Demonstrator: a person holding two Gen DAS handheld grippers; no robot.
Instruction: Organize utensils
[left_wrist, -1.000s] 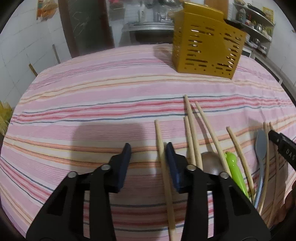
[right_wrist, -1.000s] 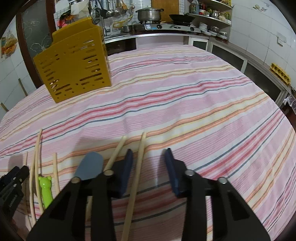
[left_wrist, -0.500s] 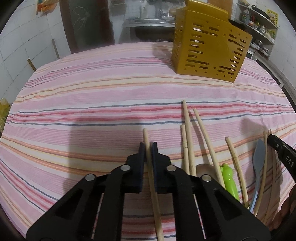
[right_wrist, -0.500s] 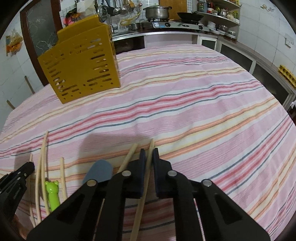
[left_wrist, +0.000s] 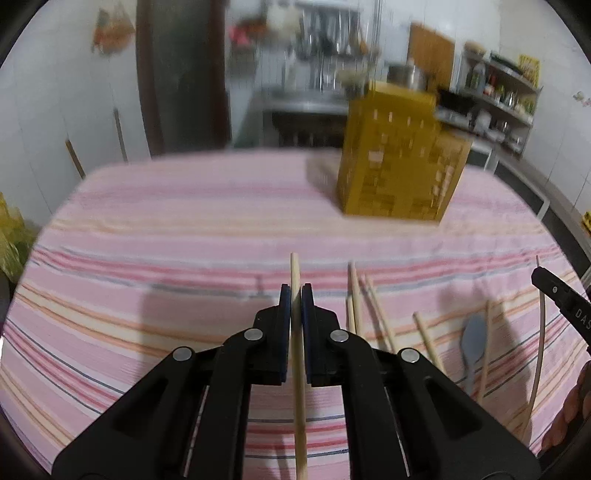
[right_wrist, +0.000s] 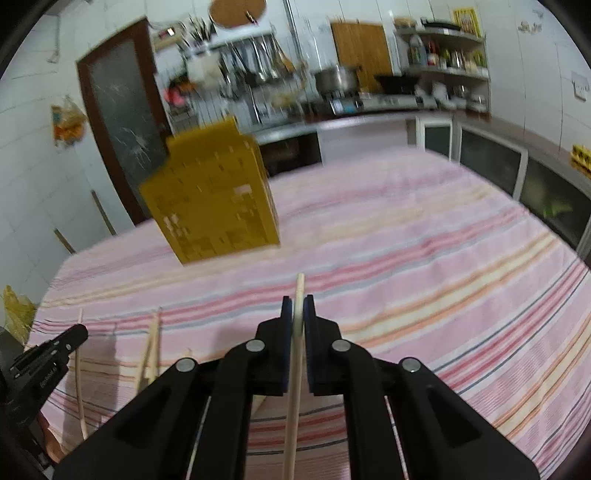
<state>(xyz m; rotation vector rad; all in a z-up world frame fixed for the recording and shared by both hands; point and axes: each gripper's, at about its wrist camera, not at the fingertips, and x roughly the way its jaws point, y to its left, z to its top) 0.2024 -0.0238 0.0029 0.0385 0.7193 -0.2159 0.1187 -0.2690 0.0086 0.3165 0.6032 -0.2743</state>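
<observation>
On the left side, the left gripper is closed tight on one wooden chopstick, which passes between the two dark pads; its tip stands out a little beyond them and the long part runs back under the black frame. The stick is lifted off the striped pink cloth that covers the table.

To the right of it, more chopsticks lie loose on the cloth, near each other (some cross or touch, I cannot count them well because the picture is blurred), and a grey-blue spoon lies among them, with thin pale sticks beside it.

Farther right, the right gripper is also clamped on a single chopstick of its own, held the same way, tip forward and raised above the cloth. Each gripper shows at the edge of the other's view.

The yellow utensil holder, a box with many slots in its walls, stands upright on the far part of the table, well apart from both grippers and from the utensils on the cloth. Behind the table is a kitchen counter with pots and shelves.
</observation>
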